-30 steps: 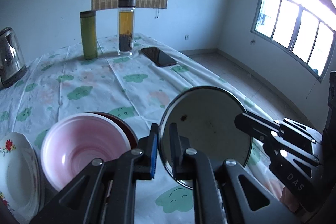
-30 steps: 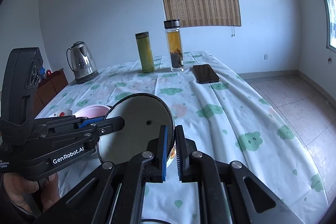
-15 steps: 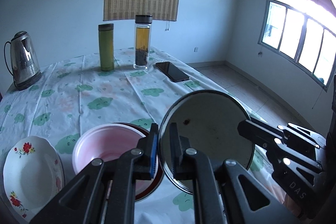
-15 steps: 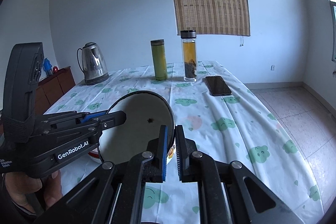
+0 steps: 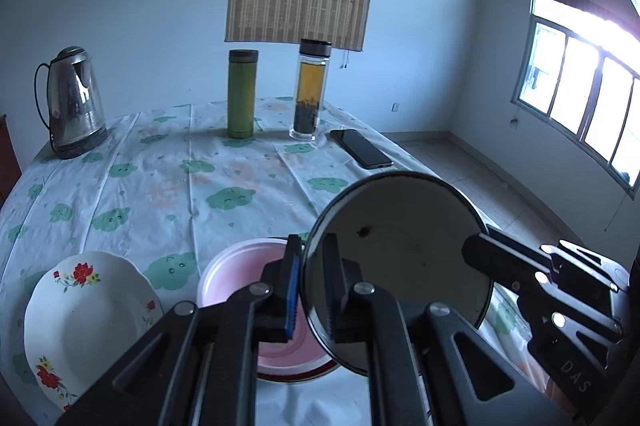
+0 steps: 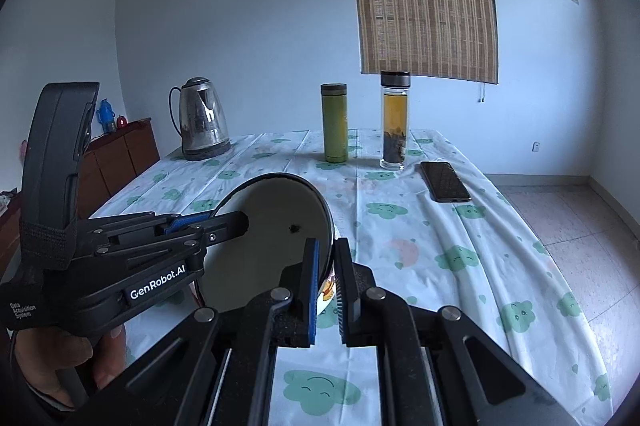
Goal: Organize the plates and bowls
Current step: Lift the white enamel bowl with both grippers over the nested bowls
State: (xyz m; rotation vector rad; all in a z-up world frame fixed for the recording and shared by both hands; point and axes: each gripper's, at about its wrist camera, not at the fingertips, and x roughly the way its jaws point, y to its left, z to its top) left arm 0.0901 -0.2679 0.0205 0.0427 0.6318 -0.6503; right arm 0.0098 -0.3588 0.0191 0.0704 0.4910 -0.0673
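Both tongs clamp the same dark round plate (image 5: 404, 258), one on each side of its rim. Left tongs (image 5: 314, 290) pinch the left edge, right tongs (image 6: 326, 286) pinch the right edge; jaws narrow, pads pressed on the rim. The plate stands tilted, nearly upright, off the tabletop (image 5: 168, 186), dark face toward both cameras. A small dark speck sits near the middle of that face.

Just below and left of it, in the left wrist view: a pink bowl (image 5: 236, 278) nested in a dark red dish, partly hidden by the left tongs. Further left, a white floral plate (image 5: 84, 318) lies on the cloud-print cloth.

Far side of the tabletop: steel kettle (image 5: 74, 106), green flask (image 5: 242, 94), glass tea bottle (image 5: 310, 90), black phone (image 5: 360, 148) lying flat near the right edge. All well apart from the held plate.

A person's hand (image 6: 60, 358) grips the left tool's handle in the right wrist view.
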